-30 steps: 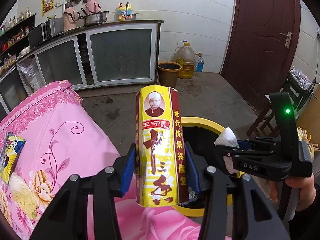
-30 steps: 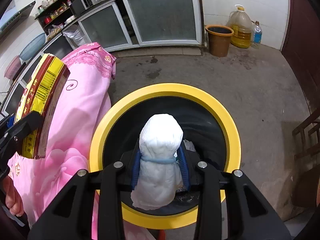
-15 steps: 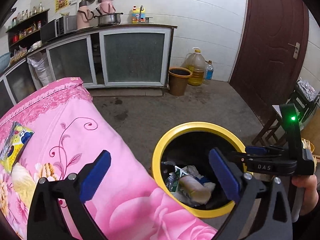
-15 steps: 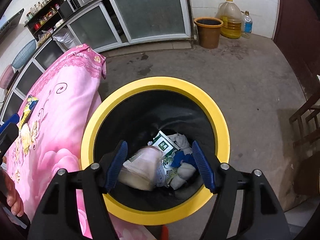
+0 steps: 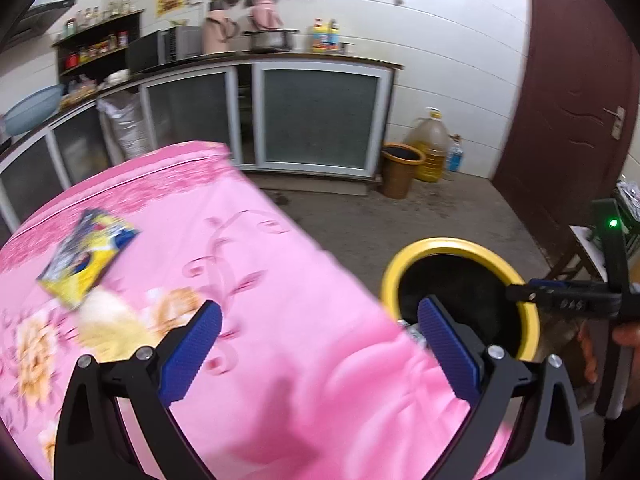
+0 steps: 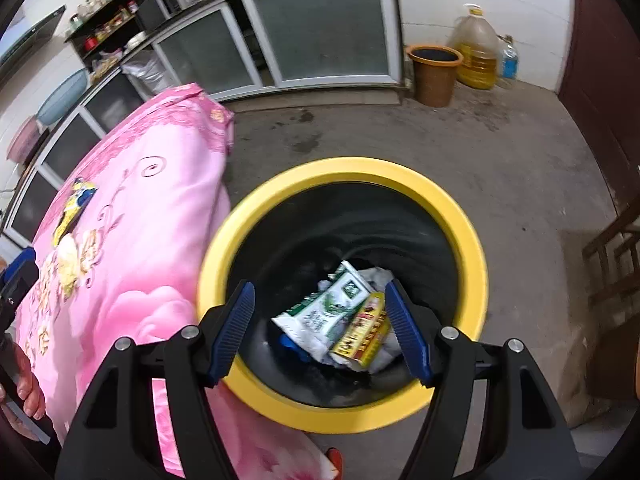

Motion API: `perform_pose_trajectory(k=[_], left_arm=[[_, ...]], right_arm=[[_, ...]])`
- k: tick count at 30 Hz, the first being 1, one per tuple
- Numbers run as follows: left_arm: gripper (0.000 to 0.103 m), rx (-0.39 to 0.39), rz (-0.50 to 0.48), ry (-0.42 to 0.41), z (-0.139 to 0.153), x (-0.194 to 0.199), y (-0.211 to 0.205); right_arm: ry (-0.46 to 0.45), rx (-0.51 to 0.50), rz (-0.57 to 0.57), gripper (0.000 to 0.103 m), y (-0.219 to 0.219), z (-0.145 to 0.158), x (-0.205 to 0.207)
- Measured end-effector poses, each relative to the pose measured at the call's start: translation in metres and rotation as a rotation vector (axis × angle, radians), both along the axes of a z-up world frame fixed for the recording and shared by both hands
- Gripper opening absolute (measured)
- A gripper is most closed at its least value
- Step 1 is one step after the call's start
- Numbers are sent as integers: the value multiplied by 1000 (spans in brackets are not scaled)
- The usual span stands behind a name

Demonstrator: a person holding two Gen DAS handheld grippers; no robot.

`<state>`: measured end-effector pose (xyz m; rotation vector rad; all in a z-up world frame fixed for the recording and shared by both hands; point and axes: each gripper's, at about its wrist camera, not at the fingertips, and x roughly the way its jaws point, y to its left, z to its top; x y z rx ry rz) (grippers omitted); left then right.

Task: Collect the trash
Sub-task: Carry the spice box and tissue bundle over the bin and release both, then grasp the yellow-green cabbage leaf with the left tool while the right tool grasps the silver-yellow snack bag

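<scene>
Walls: we saw white tiled walls | Floor: bare grey concrete floor, stained | Furniture: a long counter with frosted-glass cabinet doors, a dark shelf of jars, a wooden chair | Door: a dark red door, shut | Light: even, indoor.

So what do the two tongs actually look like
Both tongs are black plastic frames with silver bolt heads and ribbed blue pads: left tongs, right tongs. In the left wrist view, the right one's body carries a lit green light and small pale lettering.
</scene>
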<state>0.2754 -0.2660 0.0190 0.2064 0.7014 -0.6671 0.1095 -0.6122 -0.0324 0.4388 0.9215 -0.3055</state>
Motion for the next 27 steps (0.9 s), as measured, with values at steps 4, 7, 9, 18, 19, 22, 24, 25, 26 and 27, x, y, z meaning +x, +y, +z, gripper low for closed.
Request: perform_pose_trajectory(k=[4, 7, 9, 18, 19, 22, 24, 25, 26, 27], left_arm=[[95, 13, 83, -10, -1, 7, 50], [95, 18, 164, -1, -4, 15, 89], [95, 13, 220, 17, -8, 23, 114], [95, 1, 402, 103, -35, 51, 163], [95, -2, 424, 106, -37, 54, 164], [95, -10, 473, 117, -44, 62, 163], [95, -28, 496, 143, -50, 70, 162], [95, -29, 509, 157, -53, 75, 161], [95, -34, 518, 167, -54, 78, 162], [95, -44, 524, 181, -56, 80, 162]], right_arm=[[-11, -6, 74, 65, 26, 10, 22], [-23, 9, 169, 67, 52, 19, 47], [-35, 24, 236, 71, 71, 27, 66], [-35, 41, 563, 77, 169, 64, 173], [-28, 52, 601, 77, 181, 67, 189], [-1, 87, 700, 81, 218, 77, 240], [17, 97, 772, 84, 246, 84, 275], [20, 98, 787, 85, 259, 87, 293], [38, 105, 799, 88, 271, 86, 311], [54, 124, 805, 89, 277, 84, 326]])
